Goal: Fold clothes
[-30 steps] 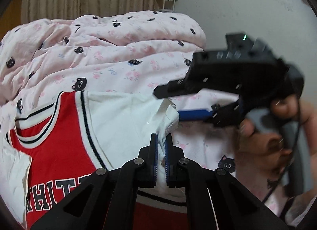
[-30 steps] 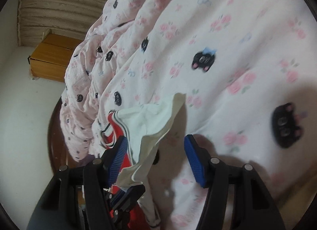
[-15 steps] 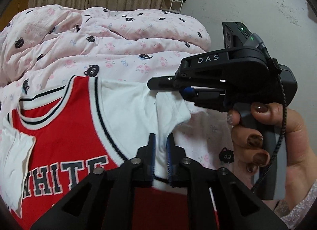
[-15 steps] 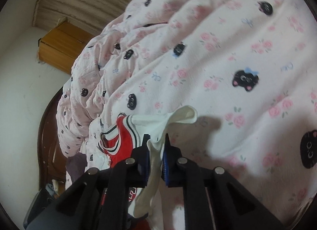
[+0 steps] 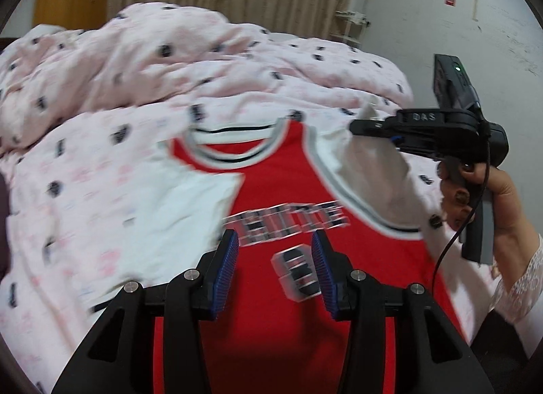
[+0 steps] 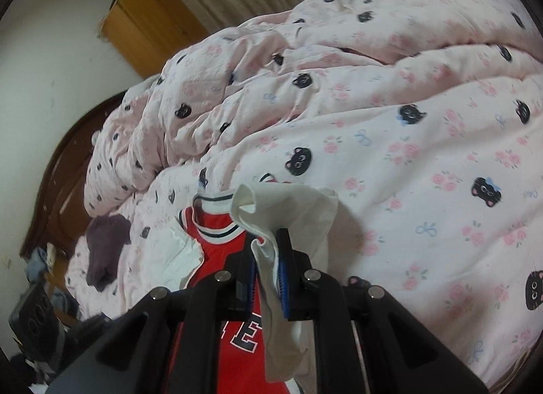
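Note:
A red and white jersey T-shirt (image 5: 275,183) with dark lettering lies front up on the pink cat-print quilt (image 5: 101,95). My left gripper (image 5: 274,270) is open and empty, just above the shirt's chest. My right gripper (image 6: 266,268) is shut on the shirt's white sleeve (image 6: 288,211) and holds it lifted off the quilt; it also shows in the left wrist view (image 5: 376,126) at the shirt's right shoulder. The other white sleeve (image 5: 190,190) lies flat on the left. The red body (image 6: 234,248) shows below the held sleeve.
The quilt (image 6: 407,122) is bunched in a high ridge at the back. A dark purple garment (image 6: 105,251) lies at the bed's left edge by a dark wooden headboard (image 6: 61,170). A wooden cabinet (image 6: 149,27) and curtain stand behind.
My left gripper has let go of the shirt, opened and pulled back over the chest. My right gripper shut on the sleeve and has lifted it.

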Tool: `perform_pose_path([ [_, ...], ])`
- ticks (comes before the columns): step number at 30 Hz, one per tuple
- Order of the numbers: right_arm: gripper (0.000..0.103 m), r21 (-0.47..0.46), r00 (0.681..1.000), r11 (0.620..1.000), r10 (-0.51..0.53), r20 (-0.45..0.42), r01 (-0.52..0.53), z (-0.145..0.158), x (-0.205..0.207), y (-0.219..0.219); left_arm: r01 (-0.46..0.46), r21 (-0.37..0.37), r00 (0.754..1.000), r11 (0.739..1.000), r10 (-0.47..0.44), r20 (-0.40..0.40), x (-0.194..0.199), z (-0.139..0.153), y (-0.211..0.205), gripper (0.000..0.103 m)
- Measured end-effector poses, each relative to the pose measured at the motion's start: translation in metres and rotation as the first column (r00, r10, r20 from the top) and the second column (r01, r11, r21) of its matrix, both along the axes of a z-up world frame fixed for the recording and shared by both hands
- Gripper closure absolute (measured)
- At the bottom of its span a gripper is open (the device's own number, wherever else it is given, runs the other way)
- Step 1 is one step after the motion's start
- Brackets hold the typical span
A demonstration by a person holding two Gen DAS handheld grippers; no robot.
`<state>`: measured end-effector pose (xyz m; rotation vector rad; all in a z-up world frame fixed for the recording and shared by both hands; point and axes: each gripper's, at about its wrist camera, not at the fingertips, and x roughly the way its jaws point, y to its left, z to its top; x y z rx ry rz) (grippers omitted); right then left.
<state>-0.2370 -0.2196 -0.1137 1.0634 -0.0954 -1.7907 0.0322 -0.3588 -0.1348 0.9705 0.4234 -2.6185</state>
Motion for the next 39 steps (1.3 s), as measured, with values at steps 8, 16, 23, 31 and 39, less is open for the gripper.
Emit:
perform_pose_path([
  [8,0.091,0.077,0.996,0.996,0.055,-0.066,-0.05,-0.009,0.029,-0.038,-0.066,0.07,0.997,0.995,0.068,-0.032,0.028,-0.022,-0.03,0.063],
  [16,0.091,0.16,0.99,0.982,0.118,-0.073,-0.105,-0.031,0.045,-0.064,-0.05,0.111,0.998,0.993,0.054,-0.041,0.019,-0.028,-0.038,0.063],
  [23,0.083,0.215,0.984,0.965,0.166,-0.058,-0.151,-0.04,0.056,-0.073,-0.04,0.104,0.999,0.994,0.04,0.0,0.008,-0.038,-0.034,0.063],
  [31,0.066,0.197,0.965,0.95,0.256,-0.05,-0.241,-0.02,0.068,-0.063,-0.041,0.097,0.999,0.994,0.04,0.013,0.006,-0.042,-0.031,0.063],
  [39,0.072,0.252,0.962,0.938,0.264,-0.069,-0.239,-0.008,0.054,-0.026,-0.053,0.105,0.999,0.993,0.052,0.015,0.006,-0.043,-0.034,0.063],
])
